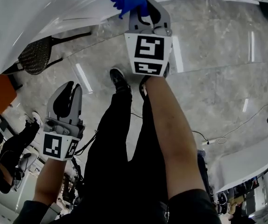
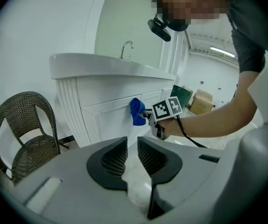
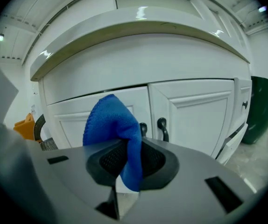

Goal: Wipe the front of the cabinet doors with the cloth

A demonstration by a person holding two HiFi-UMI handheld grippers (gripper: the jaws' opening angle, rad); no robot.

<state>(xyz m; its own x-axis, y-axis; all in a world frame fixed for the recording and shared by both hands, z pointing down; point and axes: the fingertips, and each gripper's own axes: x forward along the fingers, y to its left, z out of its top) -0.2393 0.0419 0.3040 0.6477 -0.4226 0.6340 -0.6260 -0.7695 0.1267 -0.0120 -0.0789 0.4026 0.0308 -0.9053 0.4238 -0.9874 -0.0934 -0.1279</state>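
Observation:
A blue cloth (image 1: 127,0) (image 3: 113,125) is pinched in my right gripper (image 1: 142,3) (image 3: 130,157), which is shut on it. The cloth bunches above the jaws and a flap hangs below. It is held up at the white cabinet doors (image 3: 194,115), near the two dark handles (image 3: 162,127). In the left gripper view the cloth (image 2: 136,111) is against the door front (image 2: 108,120). My left gripper (image 1: 69,88) (image 2: 132,146) hangs low at the left, away from the cabinet, with its jaws together and nothing between them.
A wicker chair (image 1: 36,55) (image 2: 26,134) stands left of the cabinet. A sink faucet (image 2: 127,45) rises from the countertop. A green bin (image 3: 260,106) and a cardboard box (image 2: 201,101) are to the right. A cable (image 1: 208,141) lies on the marble floor.

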